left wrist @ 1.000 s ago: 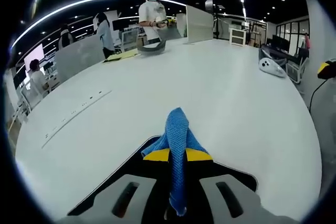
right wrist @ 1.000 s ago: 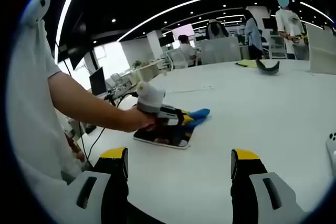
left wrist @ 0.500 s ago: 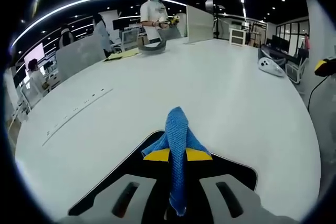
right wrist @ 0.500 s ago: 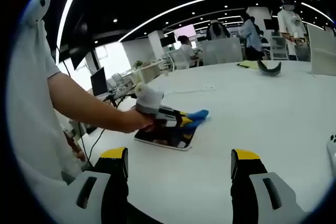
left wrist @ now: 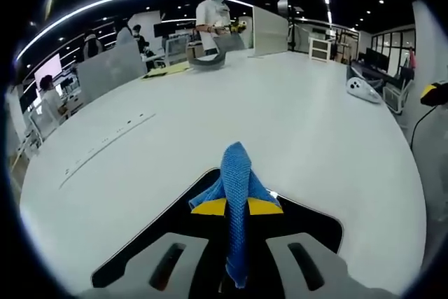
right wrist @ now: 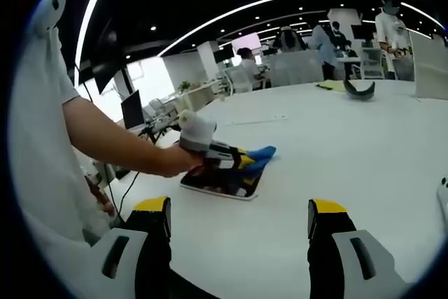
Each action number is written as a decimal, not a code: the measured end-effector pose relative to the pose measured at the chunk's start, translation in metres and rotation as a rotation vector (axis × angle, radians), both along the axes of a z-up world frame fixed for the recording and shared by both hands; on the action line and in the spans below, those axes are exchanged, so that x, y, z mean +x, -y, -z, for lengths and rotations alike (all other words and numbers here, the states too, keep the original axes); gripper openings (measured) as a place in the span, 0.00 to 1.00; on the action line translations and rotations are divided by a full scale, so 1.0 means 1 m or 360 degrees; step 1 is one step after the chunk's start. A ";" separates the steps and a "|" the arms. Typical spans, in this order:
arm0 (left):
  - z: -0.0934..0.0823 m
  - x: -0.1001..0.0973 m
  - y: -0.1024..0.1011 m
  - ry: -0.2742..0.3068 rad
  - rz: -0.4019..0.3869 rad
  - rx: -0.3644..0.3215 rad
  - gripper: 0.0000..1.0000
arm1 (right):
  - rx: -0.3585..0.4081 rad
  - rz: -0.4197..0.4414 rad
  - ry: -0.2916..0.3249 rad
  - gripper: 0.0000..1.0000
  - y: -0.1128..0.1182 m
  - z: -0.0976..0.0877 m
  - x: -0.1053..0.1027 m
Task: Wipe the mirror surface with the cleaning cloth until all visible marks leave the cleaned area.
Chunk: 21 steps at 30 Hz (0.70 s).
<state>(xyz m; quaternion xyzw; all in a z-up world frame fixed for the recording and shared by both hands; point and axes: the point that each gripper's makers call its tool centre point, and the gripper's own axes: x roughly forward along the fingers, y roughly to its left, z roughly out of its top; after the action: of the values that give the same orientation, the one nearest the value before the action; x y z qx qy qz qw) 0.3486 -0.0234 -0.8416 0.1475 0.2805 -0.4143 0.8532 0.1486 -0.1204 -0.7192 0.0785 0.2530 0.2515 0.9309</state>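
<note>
Left gripper view: the blue knitted cleaning cloth (left wrist: 236,173) is pinched by the left gripper (left wrist: 236,206) and pressed flat on the dark rectangular mirror (left wrist: 315,218) for wiping; the right gripper (right wrist: 238,211) is held spread, idle.

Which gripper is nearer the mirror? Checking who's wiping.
Left. The left gripper presses the blue cloth over the mirror; the right gripper hangs open, well short of it.

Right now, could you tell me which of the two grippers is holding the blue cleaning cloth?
The left gripper: shut on the blue cloth over the mirror. The right gripper is open.
</note>
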 end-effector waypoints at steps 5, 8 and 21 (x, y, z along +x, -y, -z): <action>0.000 -0.002 -0.005 -0.0006 -0.0024 -0.0004 0.06 | 0.0002 0.0002 0.0002 0.79 -0.001 0.000 0.001; 0.000 -0.002 -0.007 -0.0006 -0.0031 -0.0003 0.06 | -0.0001 -0.0002 0.0010 0.79 -0.001 -0.002 0.001; 0.000 -0.006 -0.022 -0.0005 -0.0056 0.0014 0.06 | -0.0001 0.0001 0.0028 0.79 -0.002 -0.005 -0.001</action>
<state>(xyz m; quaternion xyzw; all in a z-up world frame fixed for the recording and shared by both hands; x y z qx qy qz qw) 0.3429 -0.0013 -0.8415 0.1456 0.2862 -0.3983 0.8592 0.1476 -0.1188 -0.7138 0.0762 0.2448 0.2517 0.9332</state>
